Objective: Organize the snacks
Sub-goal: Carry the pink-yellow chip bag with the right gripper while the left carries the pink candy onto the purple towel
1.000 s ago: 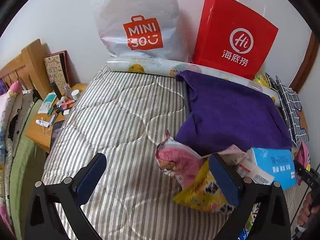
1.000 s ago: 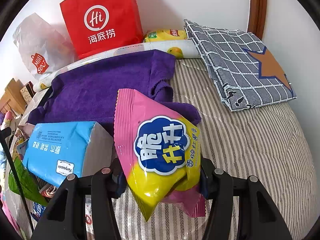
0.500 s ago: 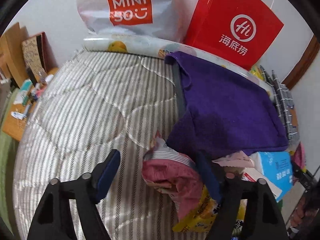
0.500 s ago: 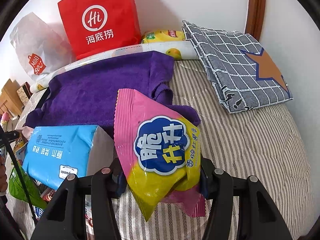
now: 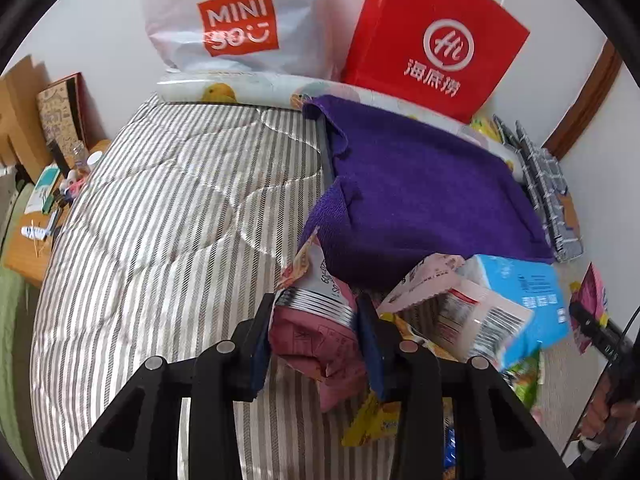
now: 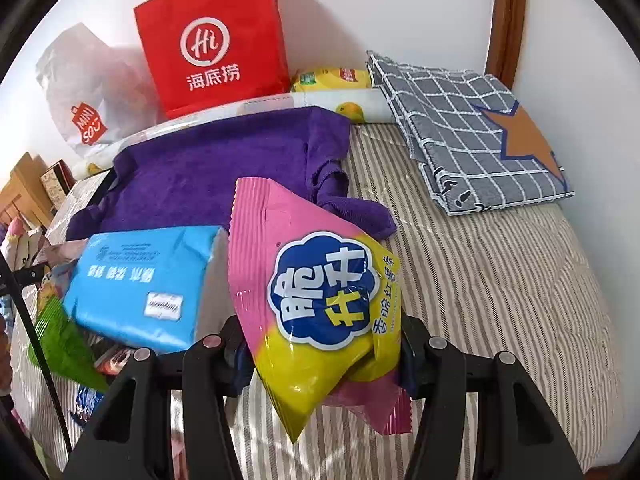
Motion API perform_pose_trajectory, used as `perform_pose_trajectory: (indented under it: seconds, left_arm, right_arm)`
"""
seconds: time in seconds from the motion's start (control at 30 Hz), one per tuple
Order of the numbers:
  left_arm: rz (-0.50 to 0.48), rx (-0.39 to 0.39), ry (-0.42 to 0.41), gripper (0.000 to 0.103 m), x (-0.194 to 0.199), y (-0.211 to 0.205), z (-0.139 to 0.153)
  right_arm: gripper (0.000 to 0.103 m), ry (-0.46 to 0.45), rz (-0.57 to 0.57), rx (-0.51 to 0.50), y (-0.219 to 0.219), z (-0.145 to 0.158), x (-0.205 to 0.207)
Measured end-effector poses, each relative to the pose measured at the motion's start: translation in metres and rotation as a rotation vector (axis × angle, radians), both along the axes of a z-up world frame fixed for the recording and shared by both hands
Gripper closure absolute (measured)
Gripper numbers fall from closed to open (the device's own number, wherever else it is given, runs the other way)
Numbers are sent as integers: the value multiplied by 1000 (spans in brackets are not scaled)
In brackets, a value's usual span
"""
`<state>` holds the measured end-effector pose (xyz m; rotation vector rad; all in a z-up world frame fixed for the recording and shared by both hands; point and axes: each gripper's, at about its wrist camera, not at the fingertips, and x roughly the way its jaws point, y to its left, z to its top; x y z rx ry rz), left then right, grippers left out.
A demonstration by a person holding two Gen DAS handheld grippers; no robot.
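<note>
A purple towel (image 6: 224,160) lies on the grey-and-white striped quilt (image 5: 168,216). The snack bag (image 6: 316,300) is pink and yellow, the paper bag (image 6: 216,40) red.

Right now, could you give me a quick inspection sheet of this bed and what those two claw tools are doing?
Surface: striped quilt.
Job's things: dusty-pink packet; pink-yellow bag; snack heap.
Clutter: blue tissue pack, purple towel, checked cloth.
Grippers: left gripper has just closed on the dusty-pink packet; right gripper clamps the pink-yellow bag.
Cables: thin black cord.
Surroundings: red bag, white bag, nightstand.
</note>
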<state>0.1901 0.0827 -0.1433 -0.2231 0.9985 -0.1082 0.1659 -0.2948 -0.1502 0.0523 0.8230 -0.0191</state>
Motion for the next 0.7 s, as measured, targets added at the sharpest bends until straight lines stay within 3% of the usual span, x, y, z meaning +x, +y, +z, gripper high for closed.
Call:
perform_pose_trajectory:
  seconds: [0.23, 0.7]
  left_arm:
    - [32, 36, -76, 66, -30, 9, 27]
    - [-1, 12, -153, 66, -84, -2, 56]
  right_arm:
    - [48, -38, 10, -2, 7, 14, -27]
    - [48, -85, 55, -7, 31, 30, -75]
